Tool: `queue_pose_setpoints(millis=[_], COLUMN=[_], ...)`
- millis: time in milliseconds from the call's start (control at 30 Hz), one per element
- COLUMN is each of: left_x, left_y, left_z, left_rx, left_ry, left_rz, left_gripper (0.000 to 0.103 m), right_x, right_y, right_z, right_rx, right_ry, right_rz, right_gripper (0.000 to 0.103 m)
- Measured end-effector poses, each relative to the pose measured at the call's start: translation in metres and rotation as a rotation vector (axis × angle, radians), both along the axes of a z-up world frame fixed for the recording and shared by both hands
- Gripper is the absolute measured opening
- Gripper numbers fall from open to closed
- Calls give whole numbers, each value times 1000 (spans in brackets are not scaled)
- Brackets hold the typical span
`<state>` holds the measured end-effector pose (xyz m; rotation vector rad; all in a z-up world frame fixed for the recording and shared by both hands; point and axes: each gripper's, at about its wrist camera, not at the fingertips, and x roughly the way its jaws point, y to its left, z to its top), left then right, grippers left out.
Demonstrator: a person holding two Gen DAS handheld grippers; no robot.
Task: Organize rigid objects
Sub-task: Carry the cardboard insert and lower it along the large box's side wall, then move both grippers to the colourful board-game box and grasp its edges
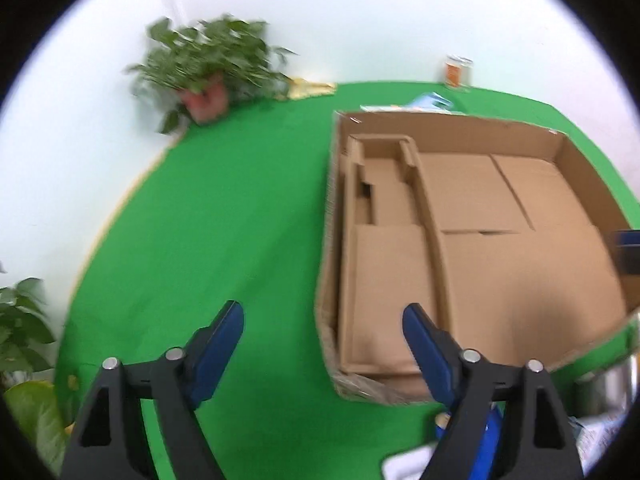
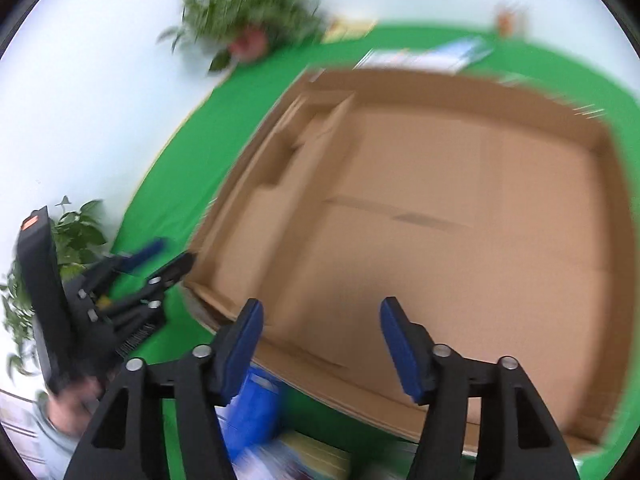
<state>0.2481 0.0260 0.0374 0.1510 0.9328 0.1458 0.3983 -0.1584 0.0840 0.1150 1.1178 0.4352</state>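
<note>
Across the green tabletop [image 1: 224,216] in front of you lies the largest item, a shallow open cardboard box [image 1: 472,248]; it sits flat on the cloth, right of centre in your left wrist view. Its floor is bare cardboard, with a folded cardboard insert [image 1: 384,184] forming narrow channels along its left side. No loose object shows inside it.

Your left gripper [image 1: 323,322] hangs above the box's near left corner: one blue pad is over the green cloth, the other over the box floor. Its jaws are spread wide and nothing is between them. From the right wrist view you can see that same left gripper [image 2: 160,256] at the lower left, held in a hand [image 2: 76,400] just off the box's left edge.

Your right gripper [image 2: 322,320] hangs over the box's near edge, jaws apart, holding nothing. That view is heavily blurred.

Next in size, a potted plant [image 1: 208,64] in a reddish pot stands at the far left rim of the table, against the white wall. A second leafy plant [image 1: 24,320] shows at the left border.

Behind the box's far wall lie flat printed booklets [image 2: 436,56], and a small jar [image 1: 458,72] stands near the table's far edge. Below the box's near edge you have a blue packet [image 2: 252,404] and other printed items, too blurred to identify.
</note>
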Motion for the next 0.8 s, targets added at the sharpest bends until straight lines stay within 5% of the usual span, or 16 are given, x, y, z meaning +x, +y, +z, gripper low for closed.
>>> queue_pose_setpoints(millis=[167, 233, 267, 300, 333, 433, 800], left_x=[28, 31, 31, 32, 32, 27, -12], left_y=[9, 10, 11, 13, 13, 8, -2], left_z=[-34, -46, -45, -44, -44, -44, -41], left_rx=[-22, -44, -84, -108, -149, -108, -114], left_ry=[117, 159, 145, 160, 176, 180, 193], left_rz=[48, 17, 5, 11, 5, 26, 31], left_gripper=[78, 50, 44, 20, 13, 11, 12], right_x=[-28, -34, -37, -42, -44, -46, -58], right_y=[-115, -132, -137, -143, -146, -155, -129], right_z=[-21, -43, -52, -53, -50, -49, -65], right_rx=[-154, -201, -207, -199, -202, -222, -280], right_ry=[2, 53, 63, 42, 15, 14, -3], right_rz=[-161, -158, -159, -160, -168, -197, -211], right_gripper=[53, 38, 35, 34, 34, 16, 11])
